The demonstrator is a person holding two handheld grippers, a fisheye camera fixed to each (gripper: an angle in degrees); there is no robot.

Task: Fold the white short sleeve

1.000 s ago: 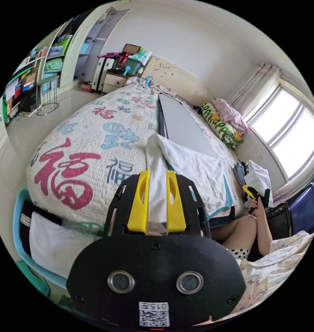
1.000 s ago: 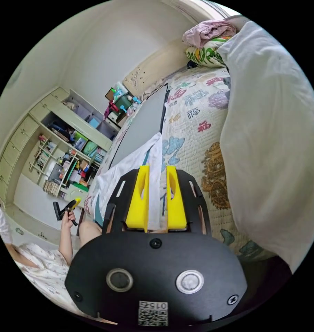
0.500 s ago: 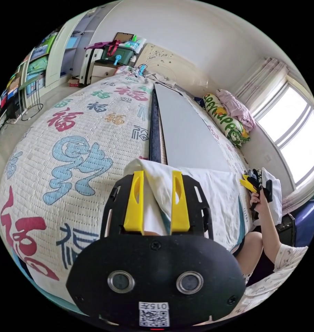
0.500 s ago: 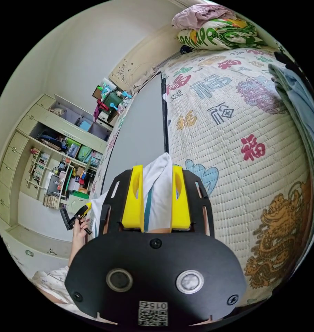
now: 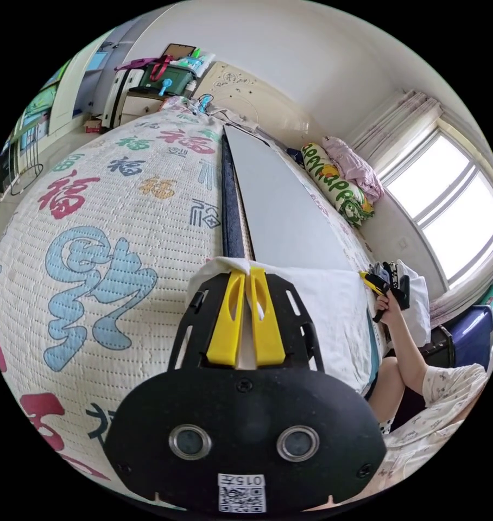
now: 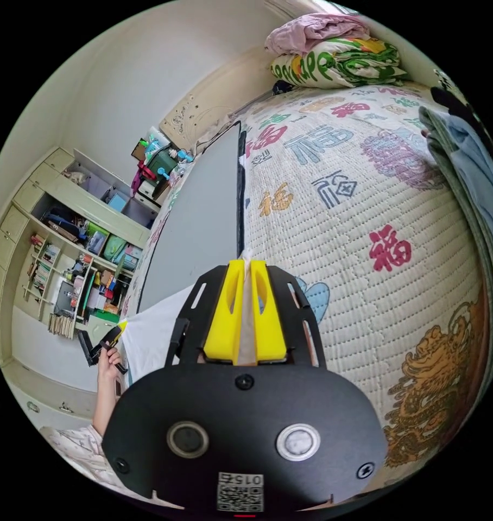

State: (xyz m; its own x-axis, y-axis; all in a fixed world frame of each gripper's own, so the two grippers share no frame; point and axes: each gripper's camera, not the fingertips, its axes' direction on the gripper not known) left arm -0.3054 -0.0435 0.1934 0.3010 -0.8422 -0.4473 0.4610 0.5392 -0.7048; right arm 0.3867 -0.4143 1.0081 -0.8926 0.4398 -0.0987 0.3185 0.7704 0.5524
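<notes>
On the bed (image 5: 121,217), by the grey board (image 5: 279,211): white shirt (image 5: 333,304) gripped at both ends, left gripper (image 5: 249,279) and right gripper (image 6: 246,274), fingers closed on cloth.

A quilted bedspread (image 5: 121,228) with printed characters bears a grey board (image 5: 279,211), with a green-lettered pillow (image 5: 336,187) near the window (image 5: 447,217)

Bright daylight enters from the overexposed white-framed glass window (image 5: 453,211) at right; sharp focus; strong fisheye bending toward black edges.
</notes>
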